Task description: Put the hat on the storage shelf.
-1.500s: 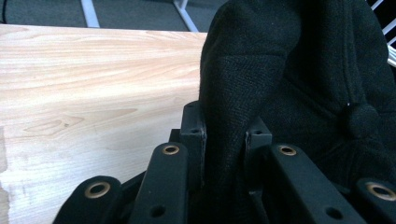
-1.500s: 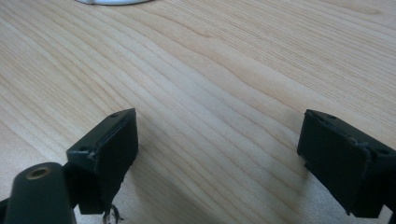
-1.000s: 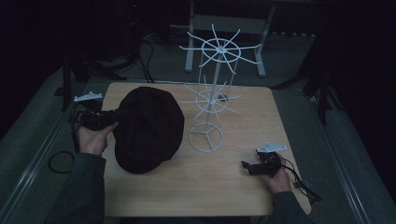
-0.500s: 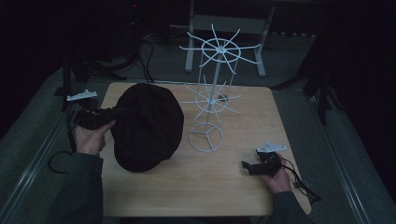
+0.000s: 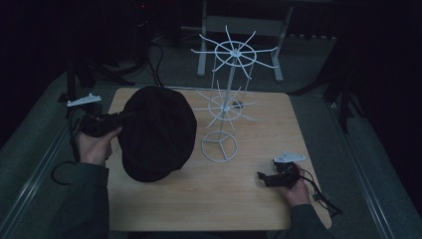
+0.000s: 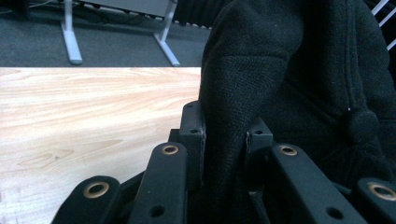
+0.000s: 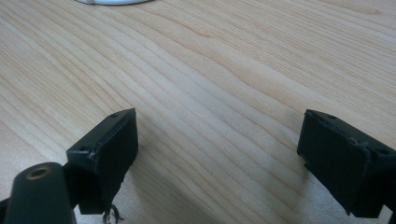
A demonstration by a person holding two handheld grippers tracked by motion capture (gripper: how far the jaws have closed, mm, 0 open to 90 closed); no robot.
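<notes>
Item: black cap point(image 5: 157, 132), soft wool-like fabric with a covered button on its crown, lying on the left half of the wooden table point(image 5: 259, 199), just beside the white wire stand point(image 5: 225, 107). The cap is gripped at its left edge by the left gripper point(image 5: 119, 119); in the left gripper view a fold of the fabric is seen pinched between the two black jaws, which are closed tightly on it, and the cloth rises above them, so the edge appears to be lifted from the board. An edge hold of this kind is judged suitable for carrying the cap up toward one of the stand's radiating arms, where it would presumably be hung. The stand is set near the table's centre, on a ring base, with two tiers of spokes, all bare. The right gripper point(image 5: 263, 178) is rested at the right front of the table, well apart from the cap; its jaws are spread wide over bare wood with nothing between them, apparently kept in reserve.
</notes>
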